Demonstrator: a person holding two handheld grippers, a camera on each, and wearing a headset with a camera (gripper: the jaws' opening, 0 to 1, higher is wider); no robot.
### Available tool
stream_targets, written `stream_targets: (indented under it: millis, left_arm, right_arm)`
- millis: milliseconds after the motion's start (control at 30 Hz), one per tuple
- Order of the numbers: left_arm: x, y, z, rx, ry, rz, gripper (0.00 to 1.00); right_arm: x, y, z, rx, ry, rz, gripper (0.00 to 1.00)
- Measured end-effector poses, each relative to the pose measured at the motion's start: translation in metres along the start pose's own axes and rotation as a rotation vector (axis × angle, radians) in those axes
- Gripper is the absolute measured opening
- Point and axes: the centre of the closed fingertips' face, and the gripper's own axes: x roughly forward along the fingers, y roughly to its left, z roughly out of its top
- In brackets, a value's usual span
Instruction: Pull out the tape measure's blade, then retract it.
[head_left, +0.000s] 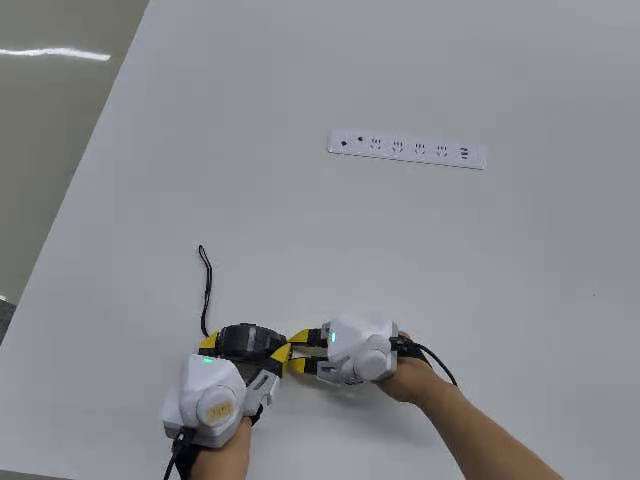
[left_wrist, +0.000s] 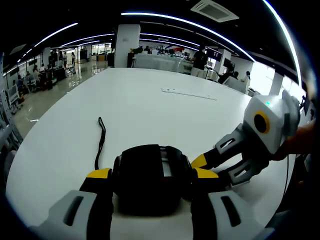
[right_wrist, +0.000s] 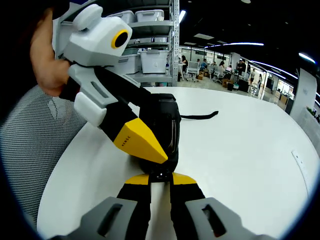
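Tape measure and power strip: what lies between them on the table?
Nothing: in the head view the white table is bare between the tape measure and the power strip; the black strap lies aside.

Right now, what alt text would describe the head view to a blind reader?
A left claw grips a black tape measure on a white table, while the right claw pinches its side. A white power strip lies beyond.

Tape measure (head_left: 248, 341) on table (head_left: 400, 250); power strip (head_left: 406, 148) well behind it.
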Motion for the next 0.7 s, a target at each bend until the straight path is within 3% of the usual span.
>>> stream_targets:
  millis: [700]
  left_arm:
    - [0.0008, -0.0014, 0.0001, 0.016, 0.032, -0.016, 0.62]
  right_arm:
    - [-0.005, -0.0019, -0.0042, 0.004, 0.016, -0.013, 0.15]
